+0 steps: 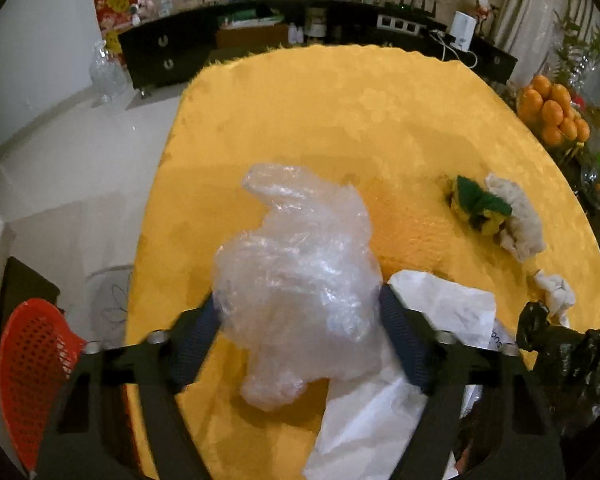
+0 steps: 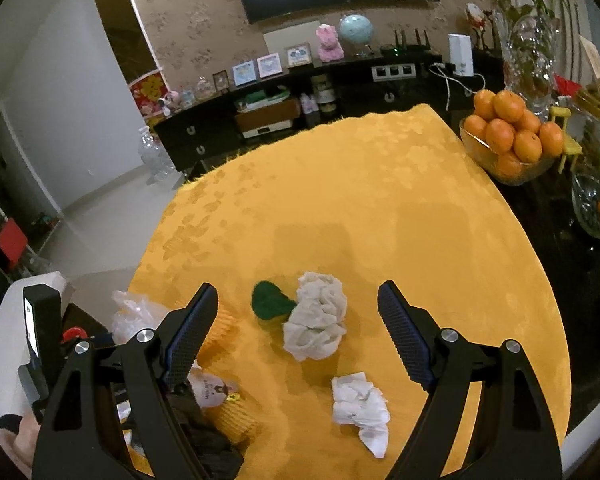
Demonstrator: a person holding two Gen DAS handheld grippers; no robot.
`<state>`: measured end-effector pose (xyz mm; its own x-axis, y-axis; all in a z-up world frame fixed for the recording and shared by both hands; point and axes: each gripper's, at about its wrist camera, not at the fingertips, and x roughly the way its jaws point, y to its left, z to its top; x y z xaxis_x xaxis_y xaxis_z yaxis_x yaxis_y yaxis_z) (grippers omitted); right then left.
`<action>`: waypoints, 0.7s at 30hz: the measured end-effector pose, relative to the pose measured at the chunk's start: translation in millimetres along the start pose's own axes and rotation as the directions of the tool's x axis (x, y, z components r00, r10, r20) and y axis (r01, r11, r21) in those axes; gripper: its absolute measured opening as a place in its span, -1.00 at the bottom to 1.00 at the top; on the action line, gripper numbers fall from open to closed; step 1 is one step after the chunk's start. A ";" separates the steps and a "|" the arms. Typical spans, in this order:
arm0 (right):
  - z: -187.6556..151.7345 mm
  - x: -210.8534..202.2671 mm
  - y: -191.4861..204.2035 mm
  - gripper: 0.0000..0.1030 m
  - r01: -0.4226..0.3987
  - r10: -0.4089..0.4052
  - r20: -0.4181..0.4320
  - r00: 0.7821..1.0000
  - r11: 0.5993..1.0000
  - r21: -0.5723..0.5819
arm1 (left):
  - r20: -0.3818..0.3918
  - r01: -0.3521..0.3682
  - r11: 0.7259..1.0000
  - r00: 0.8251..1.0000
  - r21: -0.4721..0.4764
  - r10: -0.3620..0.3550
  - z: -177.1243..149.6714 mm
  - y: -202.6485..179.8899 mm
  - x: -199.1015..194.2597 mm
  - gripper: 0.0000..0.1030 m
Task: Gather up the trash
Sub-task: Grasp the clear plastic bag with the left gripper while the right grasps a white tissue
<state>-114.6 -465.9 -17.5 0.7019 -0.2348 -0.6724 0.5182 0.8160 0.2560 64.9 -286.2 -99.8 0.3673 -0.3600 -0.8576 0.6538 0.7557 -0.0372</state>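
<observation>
A crumpled clear plastic bag sits between the left gripper fingers — contact hard to make out — on the yellow tablecloth. The right gripper gapes wide above a grey tissue wad; a white paper is partly hidden.

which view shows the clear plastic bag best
The left wrist view: the clear bag fills the middle of the frame, between the left gripper's fingers. The right wrist view catches only a corner of it behind the right gripper's finger.
</observation>
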 end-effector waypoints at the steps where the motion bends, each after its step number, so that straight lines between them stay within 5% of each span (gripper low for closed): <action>1: -0.7 1.7 -1.2 0.54 0.005 -0.005 -0.004 1.000 1.000 0.001 | 0.001 0.010 1.000 1.000 -0.001 -0.010 -0.8 0.5 0.4 0.18; 5: -2.6 10.5 -9.1 0.54 0.017 -0.016 -0.027 0.999 1.000 0.021 | 0.032 0.023 1.000 0.999 0.009 -0.023 -2.7 2.2 -7.8 -0.09; 17: -10.2 61.6 -25.8 0.53 0.085 -0.079 -0.118 0.990 0.995 0.045 | 0.203 0.040 0.994 0.979 -0.102 -0.018 -3.1 34.2 -74.6 -0.11; 21: -13.8 77.9 -22.7 0.38 0.064 -0.059 -0.155 0.986 0.998 0.029 | 0.233 0.057 0.987 0.972 -0.151 -0.021 -3.9 47.9 -90.8 -0.11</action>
<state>-78.4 -495.5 -85.3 0.5857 -0.1976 -0.7861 0.5759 0.7839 0.2320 60.2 -215.1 -25.7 0.4975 -0.4930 -0.7137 0.5664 0.8078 -0.1632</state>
